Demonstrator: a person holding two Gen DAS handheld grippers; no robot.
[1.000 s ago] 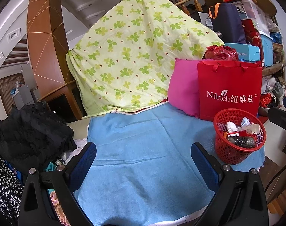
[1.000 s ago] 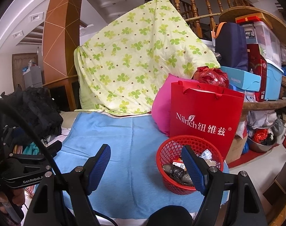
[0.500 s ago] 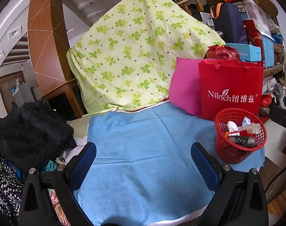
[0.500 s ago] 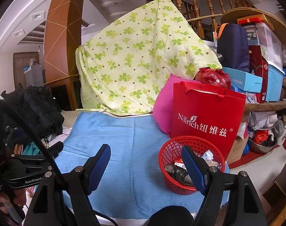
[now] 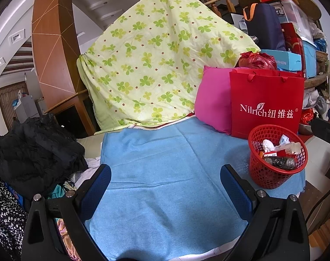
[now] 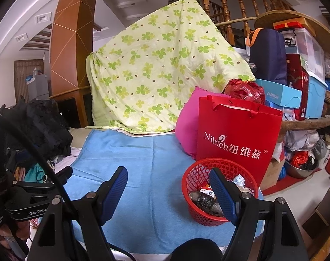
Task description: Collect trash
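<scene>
A red mesh basket stands at the right edge of the blue cloth. It holds several pieces of trash: crumpled paper, a small white bottle, a dark wrapper. My left gripper hovers open over the bare cloth, left of the basket, with nothing between its blue pads. My right gripper is open too and holds nothing; its right finger stands in front of the basket. The left gripper's body shows at the lower left of the right wrist view.
A red paper bag and a pink pillow stand behind the basket. A green clover quilt drapes over the back. Black clothes are heaped at the left. Stacked boxes and shelves fill the right.
</scene>
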